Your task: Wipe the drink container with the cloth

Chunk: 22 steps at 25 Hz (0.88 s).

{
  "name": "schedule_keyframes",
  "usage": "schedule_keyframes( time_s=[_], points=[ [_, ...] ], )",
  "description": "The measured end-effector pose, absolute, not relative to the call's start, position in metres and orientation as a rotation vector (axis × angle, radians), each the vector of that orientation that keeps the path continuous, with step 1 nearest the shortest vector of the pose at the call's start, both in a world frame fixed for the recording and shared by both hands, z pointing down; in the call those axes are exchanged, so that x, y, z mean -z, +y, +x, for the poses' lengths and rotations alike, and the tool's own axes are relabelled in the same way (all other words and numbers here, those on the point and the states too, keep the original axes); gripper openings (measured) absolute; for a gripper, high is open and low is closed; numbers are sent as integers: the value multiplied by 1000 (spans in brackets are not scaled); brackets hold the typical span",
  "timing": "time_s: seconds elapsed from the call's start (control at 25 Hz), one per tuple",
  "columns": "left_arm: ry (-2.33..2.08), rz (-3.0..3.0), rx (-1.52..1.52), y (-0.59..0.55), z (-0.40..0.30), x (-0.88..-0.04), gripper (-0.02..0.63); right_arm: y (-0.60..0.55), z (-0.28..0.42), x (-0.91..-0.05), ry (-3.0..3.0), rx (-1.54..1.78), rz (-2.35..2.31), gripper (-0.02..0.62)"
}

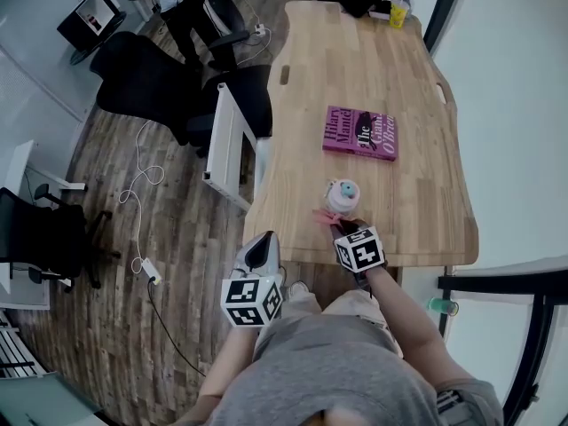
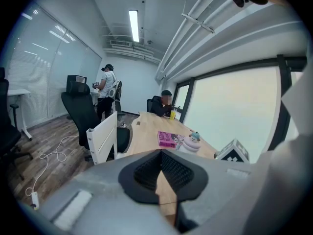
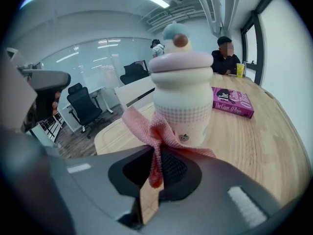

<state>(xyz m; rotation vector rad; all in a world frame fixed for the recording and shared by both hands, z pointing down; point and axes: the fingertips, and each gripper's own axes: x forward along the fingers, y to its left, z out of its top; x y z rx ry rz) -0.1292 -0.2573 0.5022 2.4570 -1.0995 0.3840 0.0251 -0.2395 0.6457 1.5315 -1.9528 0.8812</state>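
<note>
A wooden table (image 1: pixel 355 69) is carrying three things.
A magenta book (image 1: pixel 359 133) is lying flat near its middle, a drink container (image 1: pixel 343 195) is standing upright by the near edge, and a yellow cup (image 1: pixel 398 12) is sitting at the far end.

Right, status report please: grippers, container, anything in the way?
Left gripper shut, empty, short of the table. Right gripper shut on cloth, cloth at container base. Container upright. Book beyond it, apart; nothing blocking.
</note>
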Motion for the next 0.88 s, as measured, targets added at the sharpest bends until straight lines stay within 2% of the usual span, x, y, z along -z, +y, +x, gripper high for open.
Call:
schedule_keyframes(
  time_s=[0.88],
  points=[
    [-1037, 2483, -400, -261, -151, -506, 3, -235, 27, -688, -1788, -955, 1566, 28]
  ],
)
